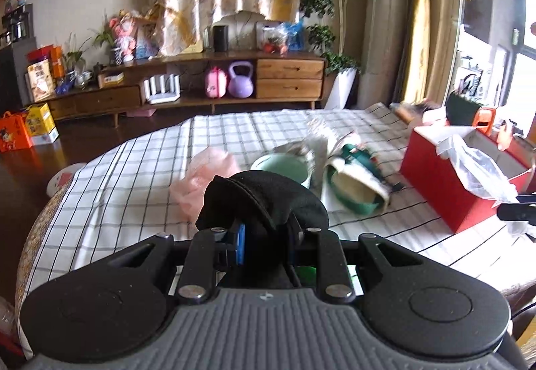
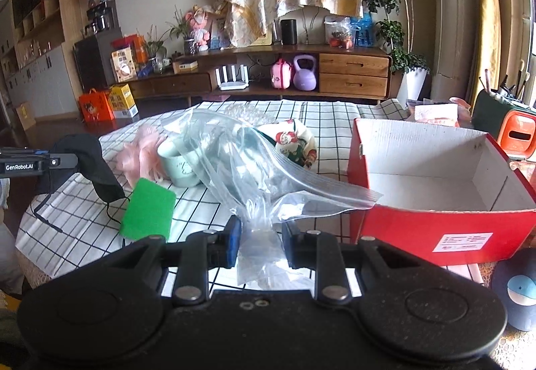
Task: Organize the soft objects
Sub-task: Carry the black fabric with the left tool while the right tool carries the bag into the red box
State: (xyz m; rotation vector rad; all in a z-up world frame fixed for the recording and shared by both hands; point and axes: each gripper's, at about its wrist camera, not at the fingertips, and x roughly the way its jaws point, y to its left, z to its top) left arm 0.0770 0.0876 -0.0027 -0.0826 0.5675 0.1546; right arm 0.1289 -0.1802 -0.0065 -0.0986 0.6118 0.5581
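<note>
My left gripper (image 1: pixel 266 236) is shut on a black face mask (image 1: pixel 264 195), held up above the checked tablecloth (image 1: pixel 134 175). In the right wrist view the left gripper (image 2: pixel 72 161) enters from the left, and the black face mask (image 2: pixel 85 159) hangs from it with its ear loops dangling. My right gripper (image 2: pixel 261 236) is shut on the lower corner of a clear zip bag (image 2: pixel 251 162), whose open mouth faces the open red box (image 2: pixel 402 226). On the cloth lie a pink fluffy piece (image 2: pixel 140 152), a green sponge (image 2: pixel 149 209) and a Christmas-print cloth (image 2: pixel 294 142).
A mint cup (image 2: pixel 177 169) stands beside the pink piece. A dark cap with a whale patch (image 2: pixel 522 289) lies at the near right, and an orange container (image 2: pixel 516 135) stands behind the box. A wooden sideboard (image 2: pixel 351 68) runs along the far wall.
</note>
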